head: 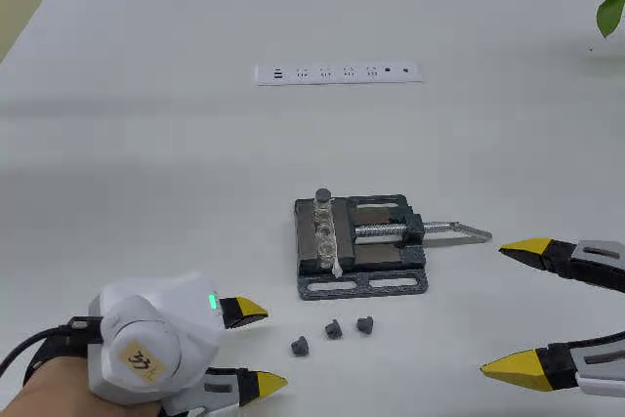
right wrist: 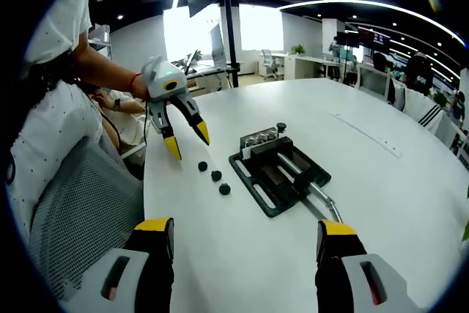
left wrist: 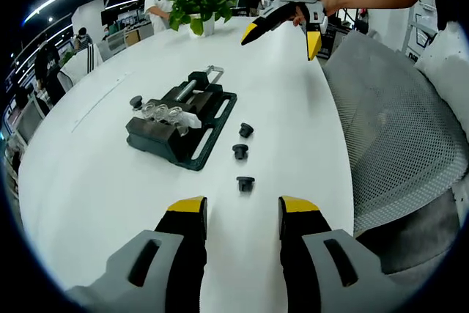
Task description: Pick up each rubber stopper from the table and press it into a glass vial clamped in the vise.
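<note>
Handwritten sticker [head: 145, 364], left gripper [head: 273, 347], illegible

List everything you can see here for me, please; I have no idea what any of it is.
table: one, white, under everything
vise: one, dark grey, middle of the table
glass vials: a short row, clear, clamped upright in the vise; exact count hard to tell
fitted stopper: one, dark grey, on the far-end vial
loose rubber stoppers: three, dark grey, on the table in front of the vise
power strip: one, white, far side of the table
plant: one, green, at the table's edge
mesh chair: one, grey, beside the table
left hand-held gripper: one, yellow-tipped, near left, open
right hand-held gripper: one, yellow-tipped, near right, open
</note>
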The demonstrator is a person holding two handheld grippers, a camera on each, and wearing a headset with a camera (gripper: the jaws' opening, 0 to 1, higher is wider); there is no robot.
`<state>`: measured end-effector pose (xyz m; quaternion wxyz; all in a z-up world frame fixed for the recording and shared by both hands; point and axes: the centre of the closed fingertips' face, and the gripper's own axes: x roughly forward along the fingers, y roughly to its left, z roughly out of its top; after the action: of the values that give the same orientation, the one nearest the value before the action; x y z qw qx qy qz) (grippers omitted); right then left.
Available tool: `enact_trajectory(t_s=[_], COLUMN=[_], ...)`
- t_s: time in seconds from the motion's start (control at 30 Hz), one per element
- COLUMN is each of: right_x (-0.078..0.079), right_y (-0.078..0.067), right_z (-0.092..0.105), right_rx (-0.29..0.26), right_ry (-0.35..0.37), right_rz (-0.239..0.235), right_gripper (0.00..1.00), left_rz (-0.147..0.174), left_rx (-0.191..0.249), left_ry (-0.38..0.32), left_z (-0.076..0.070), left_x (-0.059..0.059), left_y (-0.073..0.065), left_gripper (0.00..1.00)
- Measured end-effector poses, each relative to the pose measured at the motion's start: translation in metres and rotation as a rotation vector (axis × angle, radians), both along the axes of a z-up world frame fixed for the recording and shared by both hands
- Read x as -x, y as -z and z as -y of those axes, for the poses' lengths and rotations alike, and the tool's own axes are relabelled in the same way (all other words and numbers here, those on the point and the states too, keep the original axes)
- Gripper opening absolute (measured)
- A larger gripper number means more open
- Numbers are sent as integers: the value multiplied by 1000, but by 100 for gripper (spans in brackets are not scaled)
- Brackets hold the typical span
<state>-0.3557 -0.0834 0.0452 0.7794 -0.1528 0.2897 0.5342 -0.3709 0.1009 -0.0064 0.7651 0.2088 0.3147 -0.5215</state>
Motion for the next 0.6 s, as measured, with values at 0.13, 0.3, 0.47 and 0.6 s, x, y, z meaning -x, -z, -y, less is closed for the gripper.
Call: enact_trajectory(t_s=[0.13, 0.3, 0.47, 0.6], right_x=[5, 8, 9, 7], right_y=[0, 1, 2, 2], right_z=[-1, 3, 4, 6], right_rx=[-8, -10, -11, -14], right_ry=[-5, -9, -9, 0], right_rz=[1, 0, -3, -1], right_gripper=[81, 82, 82, 81], left_rz=[-4, -24, -46, -52], left_rx=[-17, -49, -64, -68], left_ry=[-3, -7, -15, -16], left_z=[3, 9, 11, 12], left_x=[-3, -5, -6, -6], left_y=[3, 9, 15, 18], left_gripper=[30, 26, 19, 16])
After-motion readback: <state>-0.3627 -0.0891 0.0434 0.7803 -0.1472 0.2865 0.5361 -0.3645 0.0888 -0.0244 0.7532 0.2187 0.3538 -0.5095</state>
